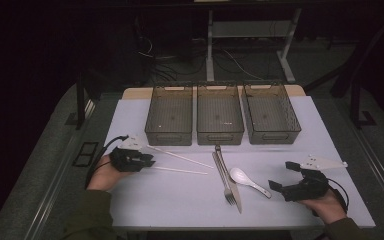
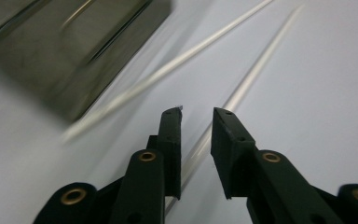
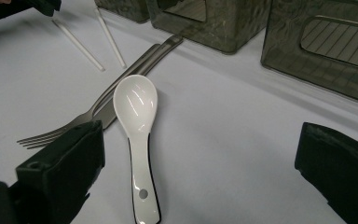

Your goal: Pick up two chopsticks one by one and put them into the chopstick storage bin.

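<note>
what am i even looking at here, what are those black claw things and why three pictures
A person sits at a table holding a black two-jaw gripper in each hand: the left gripper and the right gripper. The high view looks down from above; the other two come from cameras riding on each gripper, looking along its jaws. On the table lie two white chopsticks, a fork, a knife and a white spoon, with three empty mesh bins behind them. Nothing is held: the right gripper's jaws stand wide open near the spoon, and the left gripper's jaws stand slightly apart over one chopstick.
</note>
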The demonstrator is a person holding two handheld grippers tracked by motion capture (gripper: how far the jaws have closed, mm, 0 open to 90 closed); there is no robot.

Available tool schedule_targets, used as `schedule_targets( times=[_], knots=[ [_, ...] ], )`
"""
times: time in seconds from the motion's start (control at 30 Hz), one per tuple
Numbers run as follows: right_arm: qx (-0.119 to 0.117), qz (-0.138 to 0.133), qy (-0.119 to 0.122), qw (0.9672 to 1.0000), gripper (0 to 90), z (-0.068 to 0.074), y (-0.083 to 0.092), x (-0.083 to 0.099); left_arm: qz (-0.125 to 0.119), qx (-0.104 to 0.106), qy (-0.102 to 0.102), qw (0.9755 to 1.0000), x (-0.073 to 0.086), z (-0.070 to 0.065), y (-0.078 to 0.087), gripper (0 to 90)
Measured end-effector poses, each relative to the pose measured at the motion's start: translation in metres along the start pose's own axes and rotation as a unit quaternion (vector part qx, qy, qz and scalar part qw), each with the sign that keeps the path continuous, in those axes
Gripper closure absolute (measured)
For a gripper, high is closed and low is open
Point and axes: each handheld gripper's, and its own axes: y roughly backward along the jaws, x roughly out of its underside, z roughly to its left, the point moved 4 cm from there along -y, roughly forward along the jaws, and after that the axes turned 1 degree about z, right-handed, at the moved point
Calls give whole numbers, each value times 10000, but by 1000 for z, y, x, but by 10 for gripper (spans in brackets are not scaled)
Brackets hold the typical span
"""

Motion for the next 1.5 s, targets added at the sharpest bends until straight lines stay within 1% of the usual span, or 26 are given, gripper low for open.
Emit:
schedule_targets(
  times=[0.03,0.1,0.17,0.2,0.3,0.37,0.43,0.47,0.53,0.6,0.7,0.8,0.9,1.0,1.13,1.2,1.27,1.37,1.5],
  knots=[
    [0,2,3,10000,14,0,0,0,-31,-45,131,9999,5,4,3,751],
    [0,2,8,10000,14,0,0,0,-16,-168,255,9995,14,12,7,774],
    [-3,2,14,10000,14,0,0,0,-62,-175,387,9991,20,16,9,786],
    [2,3,13,10000,14,0,0,0,-49,-218,434,9988,22,18,9,795],
    [1,8,10,10000,14,0,0,0,-58,-237,506,9984,25,21,10,820],
    [-4,5,7,10000,14,0,0,0,-114,-175,520,9984,25,21,10,817],
    [-4,9,5,10000,14,0,0,0,-170,-100,465,9987,24,19,10,794],
    [-3,11,7,10000,14,0,0,0,-199,-61,475,9987,23,17,10,778],
    [-5,7,7,10000,14,0,0,0,-208,31,402,9990,22,15,8,748],
    [-8,6,11,10000,14,0,0,0,-149,121,329,9993,22,13,6,728],
    [-9,6,5,10000,14,0,0,0,-112,258,283,9992,22,11,3,710],
    [-9,4,13,10000,14,0,0,0,-48,388,162,9991,21,9,-1,704],
    [-10,3,17,10000,14,0,0,0,5,427,49,9991,20,7,-6,701],
    [-8,5,16,10000,14,0,0,0,18,503,30,9987,19,7,-8,702],
    [-7,5,14,10000,14,0,0,0,93,613,-6,9981,20,4,-9,745],
    [-3,9,7,10000,14,0,0,0,137,598,-9,9981,20,1,-8,754],
    [-4,11,6,10000,14,0,0,0,188,663,-56,9976,20,-2,-6,769],
    [0,9,4,10000,14,0,0,0,214,632,-14,9978,21,-8,-5,775],
    [5,4,-2,10000,14,0,1,0,250,652,26,9976,25,-17,1,783]
  ],
)
